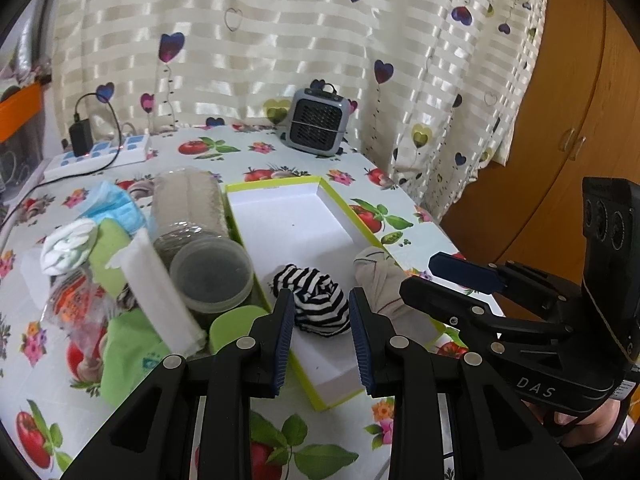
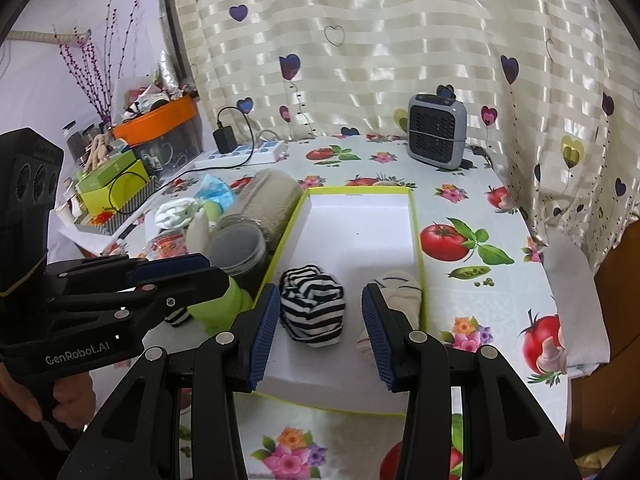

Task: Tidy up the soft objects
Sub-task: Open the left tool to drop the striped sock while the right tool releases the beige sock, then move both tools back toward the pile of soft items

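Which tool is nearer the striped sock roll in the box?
Probably the left. The left tool straddles the striped sock roll, its fingers flanking it. The right tool is open just in front, with the roll nearer its left finger.

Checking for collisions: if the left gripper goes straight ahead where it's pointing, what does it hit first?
Most likely the striped sock bundle in the box, sitting just ahead of the open left gripper; depth is uncertain.

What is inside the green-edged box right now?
Inside the box lie two rolled socks at its near end: a striped sock and a pale sock, partly hidden by the right hand-held gripper. The far end shows bare white floor.
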